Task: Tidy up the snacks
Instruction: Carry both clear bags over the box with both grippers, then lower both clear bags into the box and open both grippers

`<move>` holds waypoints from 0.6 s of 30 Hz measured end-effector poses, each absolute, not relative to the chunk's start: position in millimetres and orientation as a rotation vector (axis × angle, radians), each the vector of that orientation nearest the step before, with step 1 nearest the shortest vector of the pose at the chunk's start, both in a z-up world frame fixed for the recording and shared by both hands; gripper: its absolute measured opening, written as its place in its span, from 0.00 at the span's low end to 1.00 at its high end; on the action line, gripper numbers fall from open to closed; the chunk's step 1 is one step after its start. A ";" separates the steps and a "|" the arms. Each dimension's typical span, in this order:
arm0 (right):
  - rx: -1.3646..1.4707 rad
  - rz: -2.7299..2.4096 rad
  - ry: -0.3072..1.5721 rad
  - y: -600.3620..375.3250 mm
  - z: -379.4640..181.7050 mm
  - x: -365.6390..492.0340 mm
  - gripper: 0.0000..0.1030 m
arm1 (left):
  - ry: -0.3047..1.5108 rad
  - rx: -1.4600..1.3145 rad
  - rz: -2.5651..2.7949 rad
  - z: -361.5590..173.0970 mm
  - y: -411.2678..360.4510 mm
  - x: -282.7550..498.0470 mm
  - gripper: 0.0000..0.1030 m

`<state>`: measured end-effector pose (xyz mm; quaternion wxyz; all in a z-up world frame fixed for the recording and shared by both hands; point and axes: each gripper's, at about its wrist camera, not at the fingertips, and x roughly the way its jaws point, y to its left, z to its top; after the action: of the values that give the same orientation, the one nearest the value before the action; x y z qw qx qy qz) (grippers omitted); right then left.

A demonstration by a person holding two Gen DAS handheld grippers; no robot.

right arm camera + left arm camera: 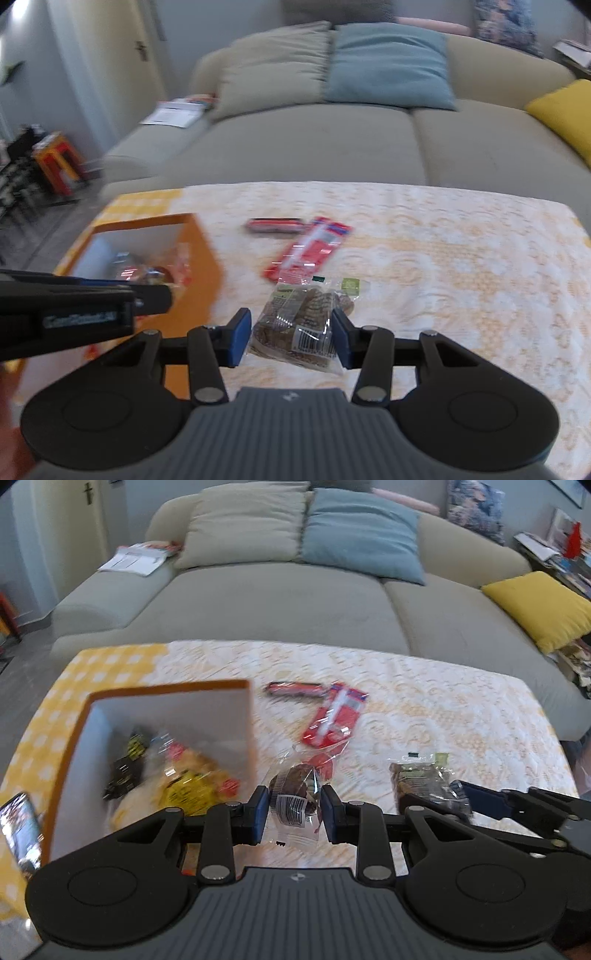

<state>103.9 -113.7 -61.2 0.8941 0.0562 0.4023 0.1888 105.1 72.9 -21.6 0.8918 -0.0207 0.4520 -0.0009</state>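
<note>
My left gripper [294,810] is shut on a clear-wrapped dark muffin [295,794], just right of the orange box [168,690] that holds several snacks [184,779]. My right gripper [291,338] has its jaws on either side of a clear bag of brown biscuits [299,325] lying on the table; they look close to the bag, and I cannot tell if they press it. That bag also shows in the left wrist view [424,781]. A red-and-white packet [332,716] and a dark red bar [295,689] lie farther back.
The table has a yellow-and-white lace cloth [443,709]. A grey sofa [277,602] with beige, blue and yellow cushions stands behind it. A phone [20,830] lies left of the box. The left gripper's body [74,314] crosses the right wrist view at left.
</note>
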 end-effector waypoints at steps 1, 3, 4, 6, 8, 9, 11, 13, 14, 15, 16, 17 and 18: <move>0.123 0.421 0.829 -109.0 -58.8 99.4 0.44 | 0.947 -0.044 0.014 -23.1 78.5 103.8 0.33; 0.128 0.479 0.823 -99.3 -55.0 92.1 0.44 | 0.964 -0.049 0.047 -26.8 93.6 99.6 0.33; 0.126 0.512 0.820 -92.8 -53.4 88.7 0.44 | 0.969 -0.049 0.058 -28.7 100.0 97.3 0.33; 0.109 0.568 0.815 -79.7 -50.9 83.0 0.44 | 0.979 -0.059 0.084 -33.2 116.1 90.7 0.33; 0.088 0.614 0.803 -67.5 -47.6 78.4 0.44 | 0.991 -0.080 0.116 -37.7 131.5 86.0 0.33; 0.084 0.633 0.793 -62.2 -45.3 77.0 0.44 | 0.997 -0.093 0.130 -39.8 139.0 84.2 0.33; 0.080 0.671 0.784 -50.3 -42.3 75.5 0.44 | 1.002 -0.118 0.149 -42.4 152.6 82.4 0.33; 0.072 0.719 0.771 -38.5 -39.4 73.6 0.44 | 1.009 -0.134 0.163 -44.5 164.4 80.9 0.33; 0.059 0.743 0.767 -32.2 -38.1 72.4 0.44 | 1.018 -0.137 0.169 -46.2 169.1 82.9 0.33; 0.039 0.765 0.768 -24.6 -37.5 71.7 0.44 | 1.033 -0.134 0.181 -48.4 174.0 86.1 0.33; 0.021 0.775 0.774 -18.0 -37.4 72.3 0.44 | 1.046 -0.131 0.184 -50.6 177.7 89.7 0.33; -0.005 0.789 0.783 -10.5 -37.4 72.7 0.44 | 1.058 -0.135 0.181 -52.6 181.8 93.9 0.33; -0.030 0.796 0.793 -3.4 -38.1 74.2 0.44 | 1.064 -0.141 0.175 -53.6 185.8 96.2 0.33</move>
<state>74.2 -3.4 -38.1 0.8462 -0.0143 0.3761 0.3772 96.2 185.8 -53.6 0.8558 -0.0671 0.5062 0.0831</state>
